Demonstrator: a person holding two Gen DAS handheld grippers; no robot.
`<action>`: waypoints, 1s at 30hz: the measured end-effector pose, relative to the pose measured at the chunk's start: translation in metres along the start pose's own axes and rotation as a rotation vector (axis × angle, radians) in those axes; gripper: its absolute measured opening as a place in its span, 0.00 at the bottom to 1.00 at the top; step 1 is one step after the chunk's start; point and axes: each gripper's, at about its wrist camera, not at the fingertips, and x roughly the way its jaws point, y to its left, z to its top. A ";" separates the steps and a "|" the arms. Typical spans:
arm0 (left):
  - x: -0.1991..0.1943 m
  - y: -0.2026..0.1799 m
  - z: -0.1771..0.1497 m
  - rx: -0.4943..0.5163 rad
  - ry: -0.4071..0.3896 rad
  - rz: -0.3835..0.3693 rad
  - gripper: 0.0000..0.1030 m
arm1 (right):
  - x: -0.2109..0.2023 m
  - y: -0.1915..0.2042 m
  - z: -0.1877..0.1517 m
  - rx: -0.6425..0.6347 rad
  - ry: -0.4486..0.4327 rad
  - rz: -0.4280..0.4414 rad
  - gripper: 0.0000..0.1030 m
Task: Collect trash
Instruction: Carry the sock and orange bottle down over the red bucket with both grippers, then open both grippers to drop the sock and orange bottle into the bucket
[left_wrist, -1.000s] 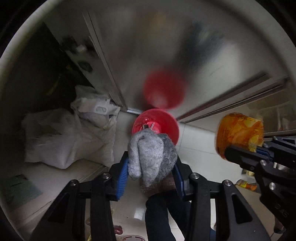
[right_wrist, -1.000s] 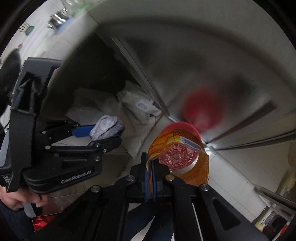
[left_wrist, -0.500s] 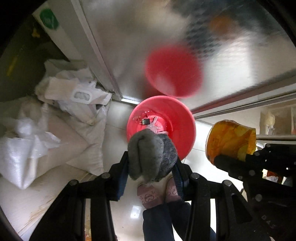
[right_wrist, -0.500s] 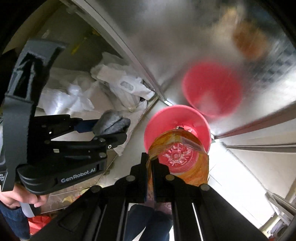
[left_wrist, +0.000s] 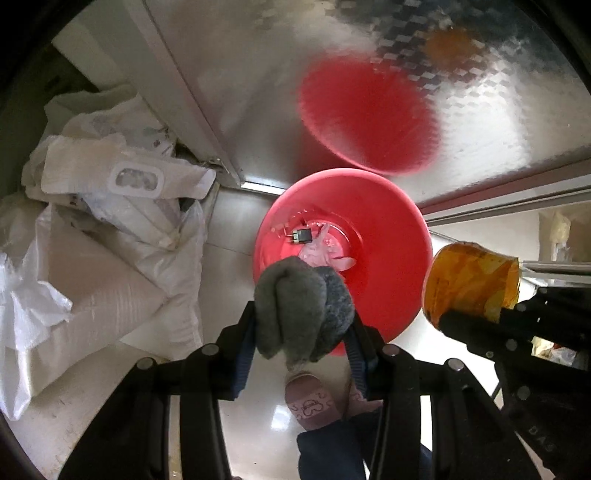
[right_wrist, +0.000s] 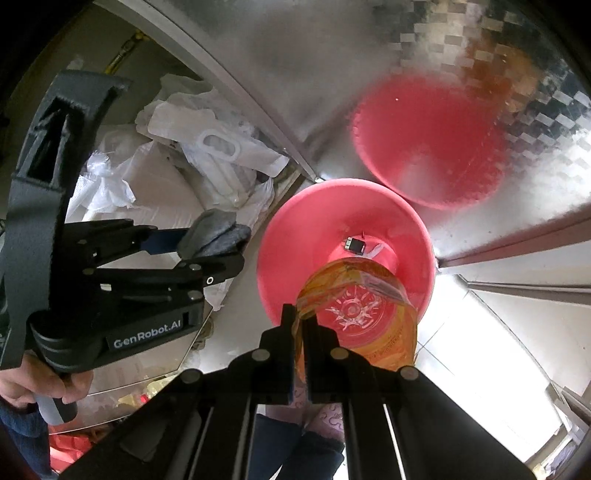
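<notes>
A red trash bin (left_wrist: 388, 236) stands on the floor against a shiny metal panel; it also shows in the right wrist view (right_wrist: 295, 236). A small black item (left_wrist: 302, 235) and a pink scrap (left_wrist: 325, 251) lie inside it. My left gripper (left_wrist: 301, 325) is shut on a grey balled sock (left_wrist: 299, 306), held above the bin's near left rim. My right gripper (right_wrist: 303, 325) is shut on the rim of an orange plastic cup (right_wrist: 362, 317), held above the bin's near side. The cup also shows at the right of the left wrist view (left_wrist: 469, 284).
White sacks and plastic bags (left_wrist: 99, 229) are piled left of the bin. The metal panel (left_wrist: 258, 92) behind reflects the bin. The person's pink slippers (left_wrist: 310, 406) stand on the tiled floor below the grippers. Red and yellow scraps (right_wrist: 70, 454) lie at lower left.
Both grippers have tilted downward and come closer over the bin, which now looks larger and shows its inside. Both still hold their items.
</notes>
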 end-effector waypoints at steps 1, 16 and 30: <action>0.001 -0.001 0.000 -0.004 0.008 -0.001 0.41 | 0.003 -0.001 0.001 0.001 -0.003 -0.008 0.03; -0.004 -0.006 0.000 -0.010 0.044 -0.030 0.81 | -0.009 -0.013 -0.002 0.007 -0.043 -0.072 0.52; -0.110 -0.021 -0.033 -0.067 -0.031 -0.045 0.81 | -0.099 0.016 -0.024 -0.041 -0.193 -0.169 0.76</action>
